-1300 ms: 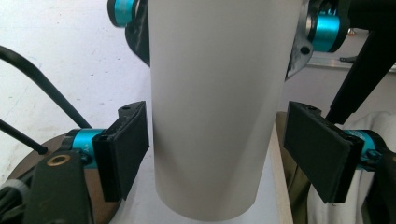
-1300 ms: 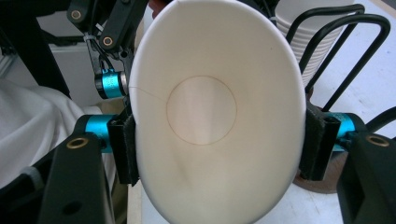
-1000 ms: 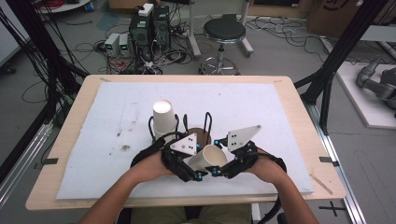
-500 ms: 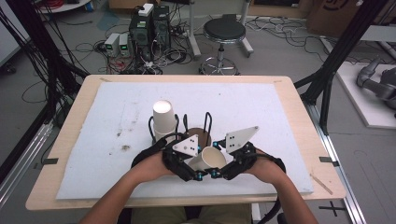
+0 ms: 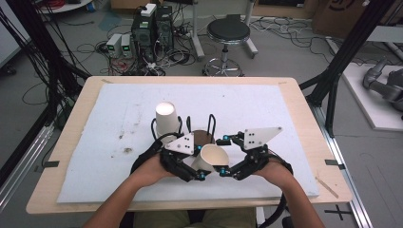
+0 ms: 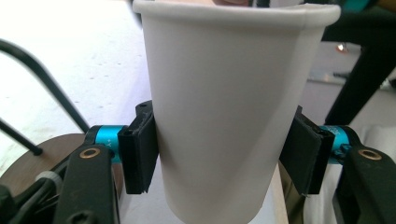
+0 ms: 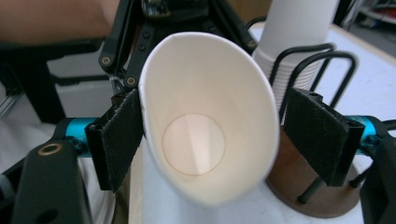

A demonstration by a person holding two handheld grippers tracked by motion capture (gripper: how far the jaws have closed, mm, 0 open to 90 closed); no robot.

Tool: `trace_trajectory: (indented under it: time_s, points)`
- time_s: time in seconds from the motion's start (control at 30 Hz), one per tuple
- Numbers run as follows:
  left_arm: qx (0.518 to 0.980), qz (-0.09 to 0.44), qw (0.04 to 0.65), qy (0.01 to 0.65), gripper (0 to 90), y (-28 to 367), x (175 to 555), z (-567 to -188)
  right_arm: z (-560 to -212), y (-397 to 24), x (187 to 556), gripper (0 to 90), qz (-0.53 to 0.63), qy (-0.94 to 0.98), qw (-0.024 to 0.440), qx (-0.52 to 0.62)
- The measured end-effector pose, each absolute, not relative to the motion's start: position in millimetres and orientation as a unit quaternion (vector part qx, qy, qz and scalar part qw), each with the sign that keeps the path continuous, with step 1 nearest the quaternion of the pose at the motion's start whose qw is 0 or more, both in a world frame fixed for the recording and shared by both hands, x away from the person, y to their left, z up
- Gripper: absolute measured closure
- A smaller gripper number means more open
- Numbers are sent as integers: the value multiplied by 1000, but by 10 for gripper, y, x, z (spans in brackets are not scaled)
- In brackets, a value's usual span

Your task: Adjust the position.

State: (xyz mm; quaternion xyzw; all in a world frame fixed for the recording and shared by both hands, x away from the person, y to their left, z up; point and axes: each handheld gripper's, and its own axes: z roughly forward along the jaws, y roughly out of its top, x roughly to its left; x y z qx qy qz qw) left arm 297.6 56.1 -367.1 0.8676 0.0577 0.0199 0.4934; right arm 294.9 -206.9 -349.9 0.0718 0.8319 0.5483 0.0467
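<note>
A white paper cup lies tilted between both hands near the table's front, its mouth toward the right hand. My left gripper is shut on the cup's body, and its pads have just closed onto the wall. My right gripper stands around the cup's mouth. Its jaws have just been opening. One pad still touches the rim and the other pad stands clear of it.
A stack of upturned white cups stands in a black wire holder on a round wooden base just behind the grippers. A white mat covers the wooden table. Beyond the table are a stool and computer gear.
The left jaws have closed in on the cup and the right jaws have spread a little off its rim. Both hands have stayed where they were.
</note>
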Motion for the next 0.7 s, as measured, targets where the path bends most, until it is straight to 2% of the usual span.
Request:
trace_trajectory:
  time_s: [0.43,0.7]
  points:
    - [818,53,557,134,357,737,2933,-3593,-3484,-2447,2985,208,582,797,88,136]
    - [785,97,584,181,355,861,2971,-3538,-3595,-2657,3058,208,556,789,161,208]
